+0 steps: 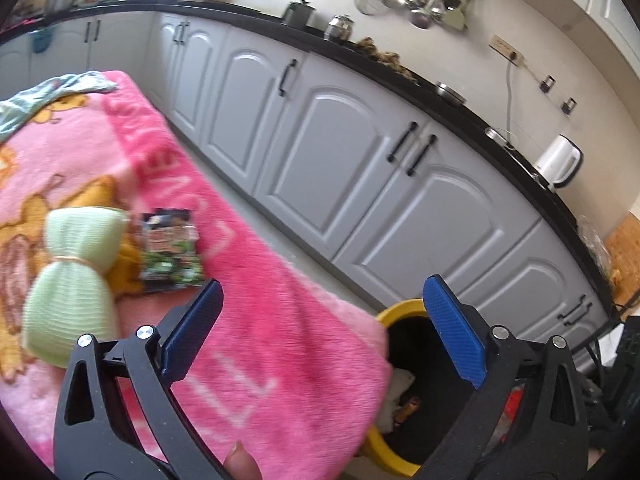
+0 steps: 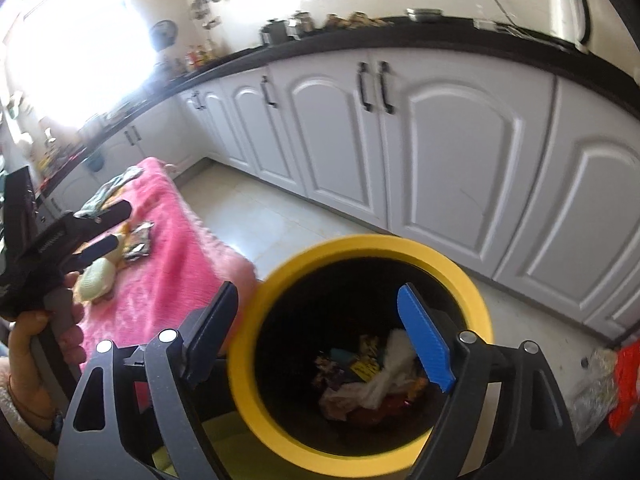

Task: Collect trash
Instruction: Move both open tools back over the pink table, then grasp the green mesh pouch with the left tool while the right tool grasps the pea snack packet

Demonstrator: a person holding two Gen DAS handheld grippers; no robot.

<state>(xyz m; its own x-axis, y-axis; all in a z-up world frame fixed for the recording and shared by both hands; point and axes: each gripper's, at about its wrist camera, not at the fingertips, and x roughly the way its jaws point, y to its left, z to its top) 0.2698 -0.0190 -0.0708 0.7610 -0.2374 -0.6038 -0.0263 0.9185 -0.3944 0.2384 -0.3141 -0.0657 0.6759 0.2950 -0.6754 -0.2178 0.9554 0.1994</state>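
Left gripper (image 1: 324, 328): jaws spread wide, nothing held. Right gripper (image 2: 320, 332): likewise, above yellow-rimmed black bin (image 2: 256, 320). Dark printed foil snack wrapper (image 1: 170, 248) is located on pink fleece blanket (image 1: 248, 280), ahead-left of left gripper, the nearer.

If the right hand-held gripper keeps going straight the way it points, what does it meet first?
Probably the trash bin: the open right hand-held gripper aims into its mouth, so likely the trash pile inside, though depth is unclear.
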